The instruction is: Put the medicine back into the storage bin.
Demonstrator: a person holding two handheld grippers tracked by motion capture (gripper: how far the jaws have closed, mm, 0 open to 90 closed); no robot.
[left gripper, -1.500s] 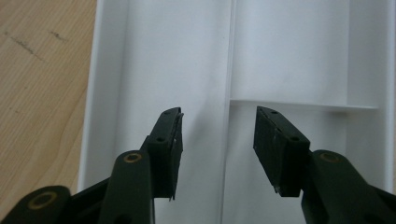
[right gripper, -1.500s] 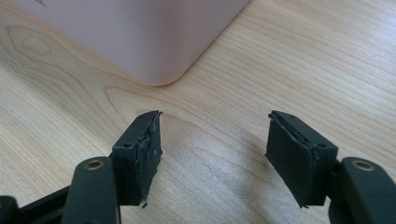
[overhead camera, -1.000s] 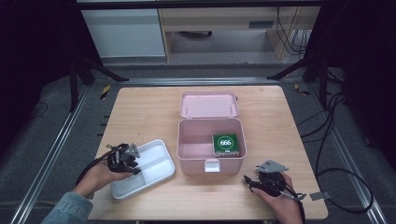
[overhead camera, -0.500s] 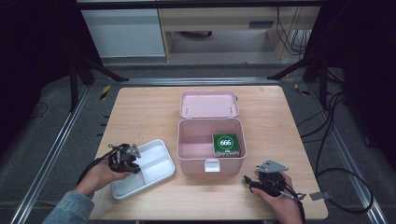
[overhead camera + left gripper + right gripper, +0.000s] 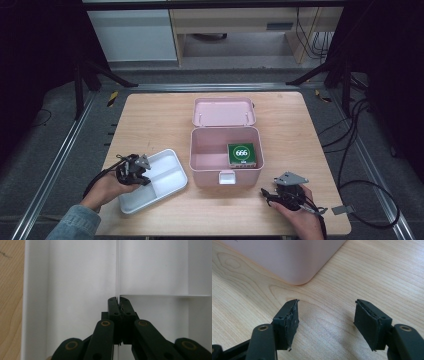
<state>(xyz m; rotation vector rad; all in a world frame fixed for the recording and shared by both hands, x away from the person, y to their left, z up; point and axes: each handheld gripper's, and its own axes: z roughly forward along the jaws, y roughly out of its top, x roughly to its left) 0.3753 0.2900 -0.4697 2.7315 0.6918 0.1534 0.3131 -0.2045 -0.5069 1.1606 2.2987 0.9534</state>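
Note:
A white divided tray [image 5: 167, 175] lies at the table's front left. My left gripper [image 5: 144, 178] reaches into it from the left. Its jaws have just been closing, and in the left gripper view the left gripper [image 5: 118, 300] is shut on the tray's thin upright divider [image 5: 117, 267]. An open pink box [image 5: 225, 132] stands at the middle, its lid [image 5: 223, 111] laid back behind it. A green packet marked 666 [image 5: 242, 154] lies inside at the right. My right gripper [image 5: 265, 192] rests open on the wood near the box's front right corner [image 5: 294, 270], nothing between its fingertips [image 5: 325, 315].
The wooden table [image 5: 150, 115] has bare room at the back left and along the right side. Cables [image 5: 360, 150] trail on the floor to the right of the table. Metal rails run along both table sides.

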